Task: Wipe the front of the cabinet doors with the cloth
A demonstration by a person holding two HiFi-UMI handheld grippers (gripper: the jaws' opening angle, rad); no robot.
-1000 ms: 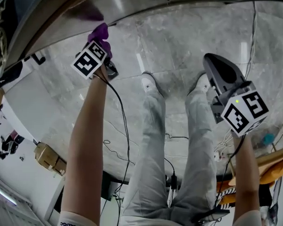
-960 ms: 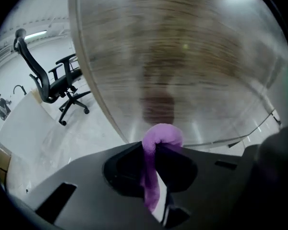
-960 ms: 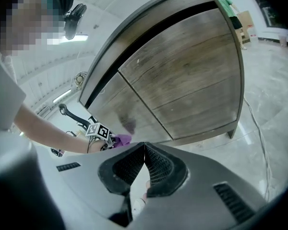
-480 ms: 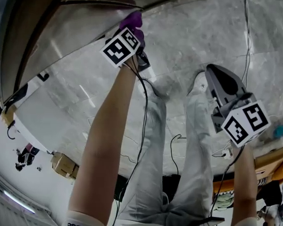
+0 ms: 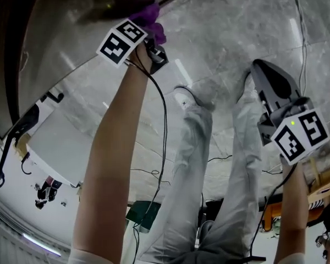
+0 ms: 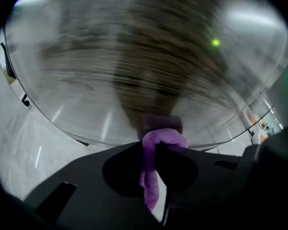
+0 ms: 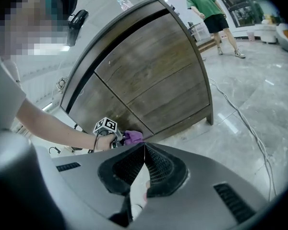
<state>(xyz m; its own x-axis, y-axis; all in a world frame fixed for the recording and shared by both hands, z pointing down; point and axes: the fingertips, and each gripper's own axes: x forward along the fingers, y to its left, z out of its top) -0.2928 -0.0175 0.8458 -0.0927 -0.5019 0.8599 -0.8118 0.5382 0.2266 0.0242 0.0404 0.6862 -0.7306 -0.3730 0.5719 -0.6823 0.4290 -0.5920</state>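
Cloth (image 6: 159, 137) is clenched in left tool (image 6: 153, 176), pressed to door (image 6: 144, 66) for wiping; right tool (image 7: 144, 150), closed and empty, is held clear.

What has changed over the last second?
The left gripper has swept farther along the cabinet door, the arm stretching away from the person, carrying the purple cloth across the wood. Unchanged: its jaws stay shut on the cloth, and the right gripper hangs back, shut and empty.
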